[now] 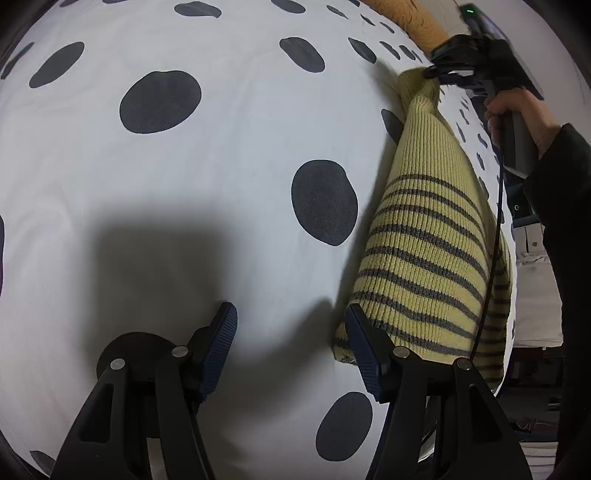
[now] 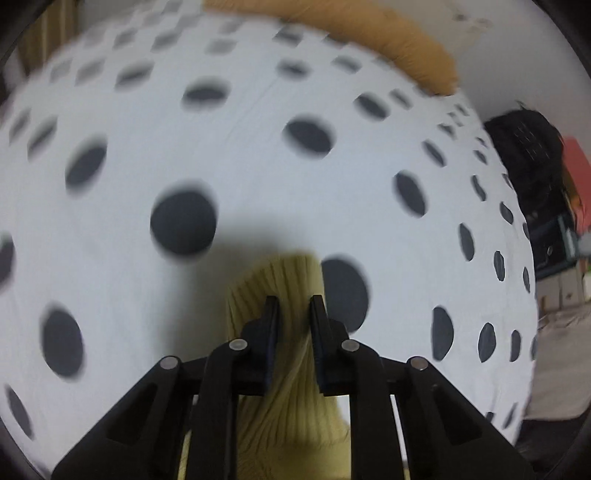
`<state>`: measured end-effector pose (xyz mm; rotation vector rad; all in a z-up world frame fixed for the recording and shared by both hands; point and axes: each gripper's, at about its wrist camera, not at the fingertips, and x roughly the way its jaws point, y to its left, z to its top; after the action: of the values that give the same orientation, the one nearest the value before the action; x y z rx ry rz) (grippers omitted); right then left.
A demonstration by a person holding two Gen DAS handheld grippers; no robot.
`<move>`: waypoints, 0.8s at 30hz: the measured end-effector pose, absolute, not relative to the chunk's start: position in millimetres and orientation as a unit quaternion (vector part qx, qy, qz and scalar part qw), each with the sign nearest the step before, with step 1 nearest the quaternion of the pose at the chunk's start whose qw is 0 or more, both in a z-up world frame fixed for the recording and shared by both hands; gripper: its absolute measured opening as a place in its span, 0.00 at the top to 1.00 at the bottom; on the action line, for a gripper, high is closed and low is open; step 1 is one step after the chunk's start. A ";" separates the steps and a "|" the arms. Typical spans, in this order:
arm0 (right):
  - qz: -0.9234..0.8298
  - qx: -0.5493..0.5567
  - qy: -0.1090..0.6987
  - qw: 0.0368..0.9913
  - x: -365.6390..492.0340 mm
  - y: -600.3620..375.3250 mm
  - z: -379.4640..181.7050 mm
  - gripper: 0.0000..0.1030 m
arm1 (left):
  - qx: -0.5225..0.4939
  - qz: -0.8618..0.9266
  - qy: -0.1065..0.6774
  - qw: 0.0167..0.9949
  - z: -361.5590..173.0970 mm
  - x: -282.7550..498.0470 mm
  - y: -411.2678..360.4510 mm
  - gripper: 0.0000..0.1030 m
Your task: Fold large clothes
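A pale yellow ribbed sweater (image 1: 424, 240) with grey stripes lies bunched along the right side of a white bed sheet (image 1: 221, 166) with dark spots. My right gripper (image 1: 443, 72) is at the top right of the left wrist view, shut on the sweater's plain yellow end, which is lifted off the sheet. The right wrist view shows the same grip: my right gripper (image 2: 294, 301) pinches a fold of the sweater (image 2: 280, 273) above the sheet (image 2: 258, 184). My left gripper (image 1: 291, 310) stands open over bare sheet, its right finger beside the sweater's striped lower edge.
An orange-brown cushion (image 1: 413, 18) (image 2: 406, 44) lies at the far edge of the bed. A person's hand (image 1: 517, 110) holds the right gripper, with a black cable (image 1: 495, 240) hanging over the sweater. The bed's edge runs down the right, past it a dark bag (image 2: 524, 147).
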<state>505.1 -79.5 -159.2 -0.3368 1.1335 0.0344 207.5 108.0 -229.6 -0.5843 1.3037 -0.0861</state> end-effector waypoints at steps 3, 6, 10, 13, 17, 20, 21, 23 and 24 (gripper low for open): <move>0.011 -0.145 0.569 0.809 524.2 -99.9 -179.0 0.83 | -0.258 -0.036 0.600 0.756 -231.3 204.7 108.4 0.41; 0.001 -0.115 0.558 0.822 529.7 -130.9 -171.6 0.78 | -0.255 -0.031 0.600 0.758 -223.2 205.4 106.3 0.41; 0.036 0.081 0.482 0.871 503.3 -205.1 -93.7 0.54 | -0.265 -0.026 0.580 0.770 -201.6 206.1 101.8 0.41; 0.103 0.122 0.488 0.858 452.4 -228.2 -71.2 0.48 | -0.228 -0.063 0.551 0.800 -165.3 233.0 79.5 0.41; 0.149 0.192 0.504 0.829 365.8 -261.5 -89.4 0.51 | -0.216 -0.125 0.513 0.822 -123.8 293.8 46.2 0.42; 0.165 0.269 0.540 0.780 314.6 -288.0 -137.1 0.81 | -0.189 -0.155 0.507 0.826 -110.1 354.9 12.1 0.62; 0.161 0.278 0.554 0.768 300.9 -292.8 -154.9 0.81 | -0.179 -0.176 0.510 0.823 -111.9 374.7 -2.6 0.70; 0.143 0.288 0.574 0.753 285.0 -307.3 -194.7 1.00 | -0.131 -0.185 0.528 0.818 -126.4 408.5 -31.1 0.84; 0.140 0.303 0.571 0.750 283.8 -317.0 -205.2 1.00 | -0.097 -0.169 0.542 0.817 -140.8 427.8 -43.8 0.84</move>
<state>283.8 -317.0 -205.2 0.6624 1.2475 0.3064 427.8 -43.8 -140.8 -0.2063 1.1559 -0.3596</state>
